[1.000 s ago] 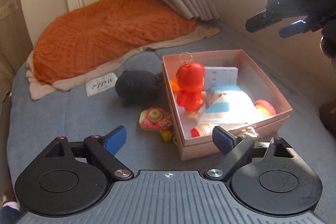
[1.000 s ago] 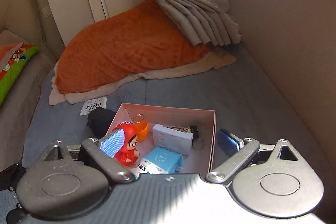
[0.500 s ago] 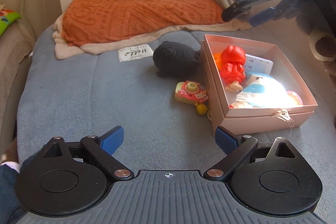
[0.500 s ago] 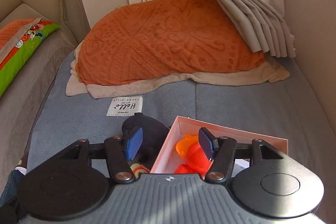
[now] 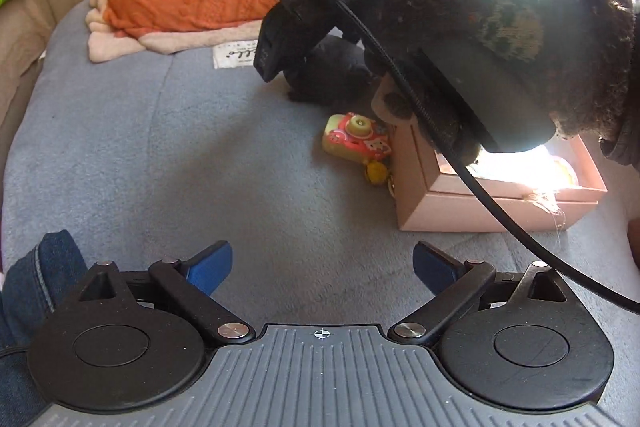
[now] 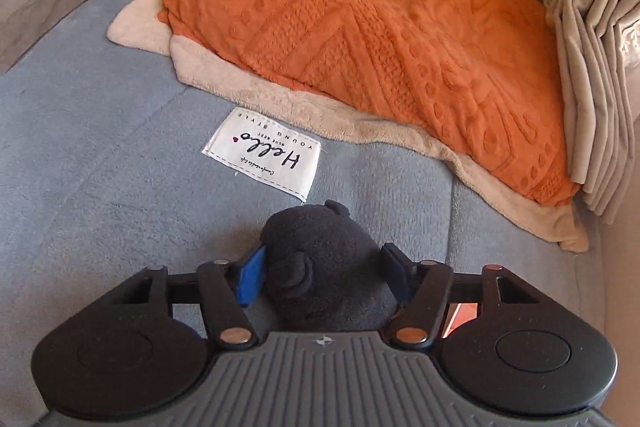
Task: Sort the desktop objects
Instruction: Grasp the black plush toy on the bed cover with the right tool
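Observation:
A black plush toy [image 6: 320,267] lies on the grey blanket between the blue pads of my right gripper [image 6: 324,279]. The jaws are closing, and both pads touch the toy's sides. In the left wrist view the same toy [image 5: 328,75] shows under that gripper's body, which a hand in a dark knitted glove [image 5: 520,27] holds. Beside the pink box [image 5: 496,211] lies a pink-and-yellow toy camera [image 5: 356,139] with a yellow pendant [image 5: 376,171]. The hand hides most of the box's inside. My left gripper [image 5: 322,267] hovers over bare blanket, its jaws opening with nothing between them.
An orange blanket [image 6: 360,27] on a beige layer fills the far side. A white "Hello" label [image 6: 264,155] lies just beyond the plush toy. Grey curtains [image 6: 592,87] hang at the right. A denim-clad leg [image 5: 36,267] is at the lower left.
My right gripper swung left from above the pink box, dropped onto the black plush toy and narrowed around it. Its hand now covers the box in the left wrist view. My left gripper sank a little.

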Demonstrator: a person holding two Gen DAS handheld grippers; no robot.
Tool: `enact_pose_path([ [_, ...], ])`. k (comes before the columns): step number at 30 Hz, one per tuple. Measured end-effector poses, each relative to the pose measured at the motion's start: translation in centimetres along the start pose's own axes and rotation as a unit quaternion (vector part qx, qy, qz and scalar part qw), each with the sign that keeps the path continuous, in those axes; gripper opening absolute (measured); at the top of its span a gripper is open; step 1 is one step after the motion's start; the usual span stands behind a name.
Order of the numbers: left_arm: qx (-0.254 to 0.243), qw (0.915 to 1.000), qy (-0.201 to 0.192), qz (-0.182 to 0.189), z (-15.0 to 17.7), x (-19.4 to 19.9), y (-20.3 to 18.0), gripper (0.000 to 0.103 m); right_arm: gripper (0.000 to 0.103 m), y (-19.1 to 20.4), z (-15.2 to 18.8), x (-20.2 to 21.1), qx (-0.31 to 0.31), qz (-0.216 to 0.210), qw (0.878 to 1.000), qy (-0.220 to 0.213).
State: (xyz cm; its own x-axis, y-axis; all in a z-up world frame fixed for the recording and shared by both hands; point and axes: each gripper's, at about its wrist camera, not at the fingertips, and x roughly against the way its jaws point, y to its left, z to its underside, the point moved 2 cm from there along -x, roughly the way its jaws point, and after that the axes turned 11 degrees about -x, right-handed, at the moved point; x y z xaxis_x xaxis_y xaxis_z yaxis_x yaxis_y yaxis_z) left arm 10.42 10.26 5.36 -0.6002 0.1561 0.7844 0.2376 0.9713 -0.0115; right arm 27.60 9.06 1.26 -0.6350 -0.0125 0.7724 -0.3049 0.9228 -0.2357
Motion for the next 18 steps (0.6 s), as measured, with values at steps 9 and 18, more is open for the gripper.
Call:
enact_pose_path([
  [9,-0.008,0.9997,0.007,-0.023,0.2,-0.1,-0.3,0.1,0.01,-6.7,1.6,13.1,-0.024,-0.09,0.994,-0.06],
  [18,-0.02,0.9986,0.013,-0.046,0.5,0.4,-0.4,0.1,0.1,-6.2,1.0,9.5,-0.099,-0.102,0.99,-0.017],
])
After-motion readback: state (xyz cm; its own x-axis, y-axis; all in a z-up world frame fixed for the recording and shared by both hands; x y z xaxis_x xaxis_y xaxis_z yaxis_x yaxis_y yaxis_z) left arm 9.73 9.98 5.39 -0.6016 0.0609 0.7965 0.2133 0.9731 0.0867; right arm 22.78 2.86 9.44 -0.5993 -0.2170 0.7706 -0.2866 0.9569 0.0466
